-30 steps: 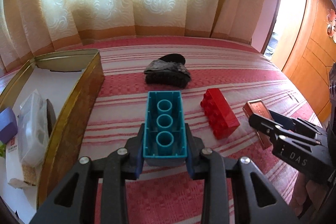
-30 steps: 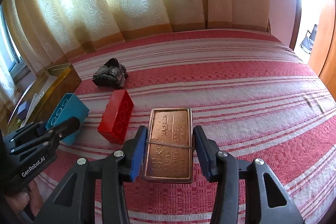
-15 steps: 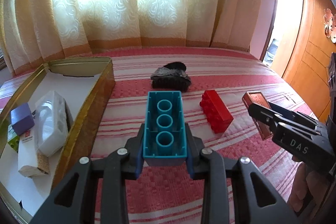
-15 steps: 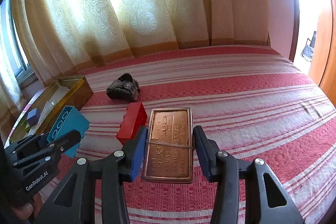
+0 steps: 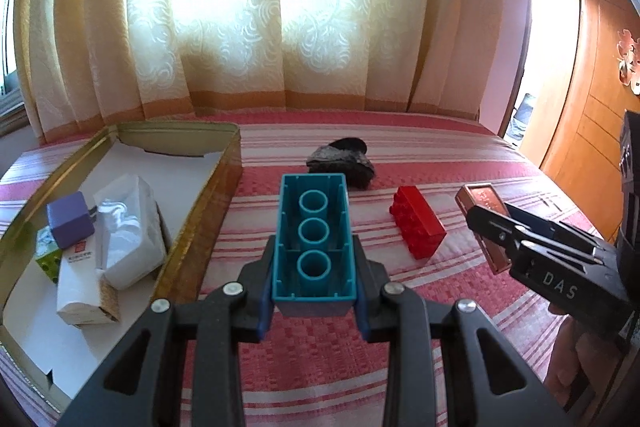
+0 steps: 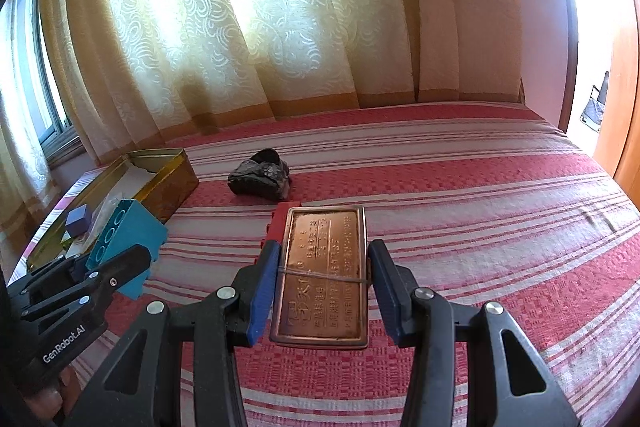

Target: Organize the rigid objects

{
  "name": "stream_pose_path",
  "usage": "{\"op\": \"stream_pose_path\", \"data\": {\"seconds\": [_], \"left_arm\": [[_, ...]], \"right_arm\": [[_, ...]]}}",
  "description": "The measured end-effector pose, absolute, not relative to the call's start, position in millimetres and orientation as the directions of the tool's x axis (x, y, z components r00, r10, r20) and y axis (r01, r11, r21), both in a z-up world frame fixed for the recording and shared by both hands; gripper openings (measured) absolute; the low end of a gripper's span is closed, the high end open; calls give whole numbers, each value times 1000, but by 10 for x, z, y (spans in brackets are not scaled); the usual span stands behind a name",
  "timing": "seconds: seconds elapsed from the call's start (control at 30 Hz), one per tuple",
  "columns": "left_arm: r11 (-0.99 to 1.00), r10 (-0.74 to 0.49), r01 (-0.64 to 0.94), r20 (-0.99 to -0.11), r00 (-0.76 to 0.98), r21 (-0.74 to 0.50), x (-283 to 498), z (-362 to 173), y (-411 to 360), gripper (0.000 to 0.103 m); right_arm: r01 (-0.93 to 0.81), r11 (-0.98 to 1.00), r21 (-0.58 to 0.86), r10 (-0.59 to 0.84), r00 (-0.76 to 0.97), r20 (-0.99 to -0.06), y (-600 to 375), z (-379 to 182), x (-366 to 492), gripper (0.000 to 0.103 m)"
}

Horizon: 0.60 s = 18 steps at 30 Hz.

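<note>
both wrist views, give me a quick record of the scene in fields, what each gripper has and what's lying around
left gripper: shut on teal block, hollow side up
right gripper: shut on copper tin, rubber band around it
on bed: red block, dark bundle
gold box: open, left of the teal block
in box: purple cube, clear packet, white carton
still loose: red block, dark bundle

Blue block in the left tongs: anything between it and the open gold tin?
Nothing visible. The blue block is held clear above the bedspread, and the gold tin lies open just to its left, with only its near wall to clear.
</note>
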<state>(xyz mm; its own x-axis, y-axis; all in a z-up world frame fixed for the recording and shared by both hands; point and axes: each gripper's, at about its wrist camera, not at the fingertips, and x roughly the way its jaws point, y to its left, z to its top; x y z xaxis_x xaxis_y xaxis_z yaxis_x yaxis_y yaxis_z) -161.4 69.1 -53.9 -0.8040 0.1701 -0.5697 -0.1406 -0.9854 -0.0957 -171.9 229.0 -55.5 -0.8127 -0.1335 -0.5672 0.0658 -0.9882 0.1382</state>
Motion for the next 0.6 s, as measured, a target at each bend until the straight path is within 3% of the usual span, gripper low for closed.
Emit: {"op": "stream_pose_path", "data": {"seconds": [0.6], "left_arm": [[-992,123,-109,-500,-857,-57,-1399,-449,597,31]], "right_arm": [[113,-986,119,-160,-827,-538,2090,-528,-1624,48]]}}
